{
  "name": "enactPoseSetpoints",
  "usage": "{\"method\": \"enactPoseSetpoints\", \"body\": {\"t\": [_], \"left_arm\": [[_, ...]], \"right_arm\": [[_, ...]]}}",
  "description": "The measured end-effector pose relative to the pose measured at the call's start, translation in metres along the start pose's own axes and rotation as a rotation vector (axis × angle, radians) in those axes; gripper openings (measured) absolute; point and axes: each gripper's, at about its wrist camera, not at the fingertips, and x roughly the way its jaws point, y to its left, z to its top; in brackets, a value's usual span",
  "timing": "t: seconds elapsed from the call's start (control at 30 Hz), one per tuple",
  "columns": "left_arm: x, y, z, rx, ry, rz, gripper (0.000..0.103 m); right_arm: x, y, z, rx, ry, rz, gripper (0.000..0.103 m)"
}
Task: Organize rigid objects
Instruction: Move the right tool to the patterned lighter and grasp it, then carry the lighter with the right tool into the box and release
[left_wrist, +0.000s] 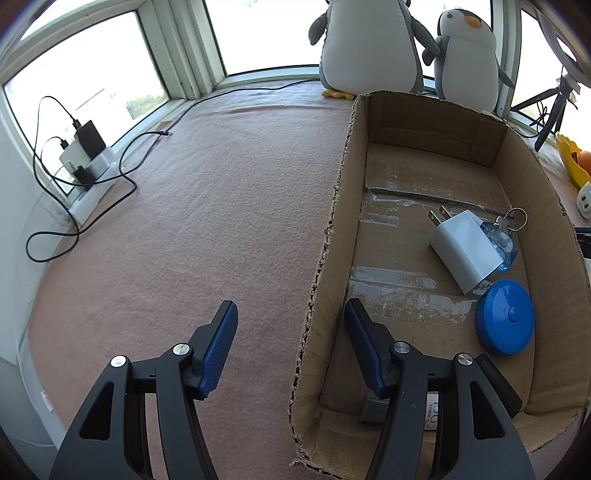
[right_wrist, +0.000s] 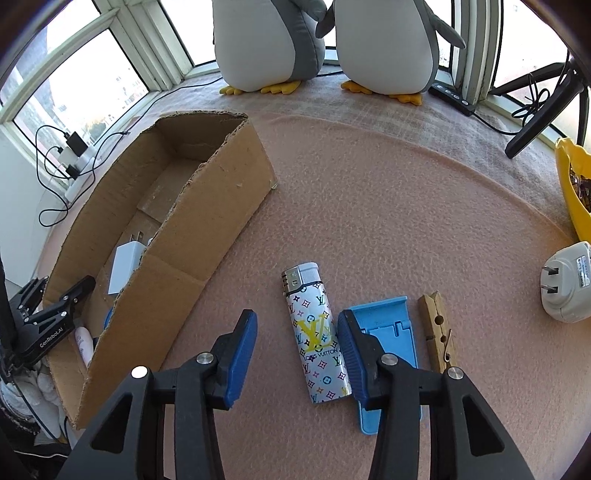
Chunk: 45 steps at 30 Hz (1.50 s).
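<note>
A patterned lighter (right_wrist: 317, 343) lies on the pink cloth between the fingers of my right gripper (right_wrist: 297, 314), which is open; the right pad is close beside it and the left pad stands well apart. Next to it lie a blue plastic piece (right_wrist: 391, 332) and a wooden clothespin (right_wrist: 437, 332). My left gripper (left_wrist: 291, 304) is open astride the left wall of the cardboard box (left_wrist: 436, 122), one finger inside and one outside. In the box lie a white charger (left_wrist: 465, 251), a blue round case (left_wrist: 504, 321) and a keyring (left_wrist: 515, 218).
A white plug adapter (right_wrist: 565, 288) and a yellow bowl (right_wrist: 570, 184) sit at the right edge. Two plush penguins (right_wrist: 266, 40) stand at the back by the window. A power strip with cables (left_wrist: 88, 155) lies far left; a black tripod (right_wrist: 543, 110) is back right.
</note>
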Motion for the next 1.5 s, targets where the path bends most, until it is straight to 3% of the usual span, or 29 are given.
{"method": "enactPoseSetpoints", "body": {"t": [0.3, 0.43, 0.7, 1.07, 1.5], "left_arm": [[0.0, 0.003, 0.001, -0.001, -0.001, 0.0, 0.06], [0.0, 0.002, 0.001, -0.001, 0.0, 0.0, 0.06], [0.0, 0.002, 0.001, -0.001, 0.0, 0.001, 0.06], [0.0, 0.004, 0.0, -0.001, -0.001, 0.002, 0.06], [0.0, 0.003, 0.0, 0.0, -0.002, 0.002, 0.06]], "right_arm": [[0.005, 0.01, 0.0, -0.037, 0.011, -0.04, 0.032], [0.005, 0.014, -0.001, -0.061, 0.017, -0.073, 0.021], [0.004, 0.019, -0.004, -0.056, 0.006, -0.108, 0.021], [-0.019, 0.017, -0.005, 0.023, -0.055, -0.075, 0.021], [-0.059, 0.072, 0.006, -0.036, -0.136, 0.008, 0.021]]}}
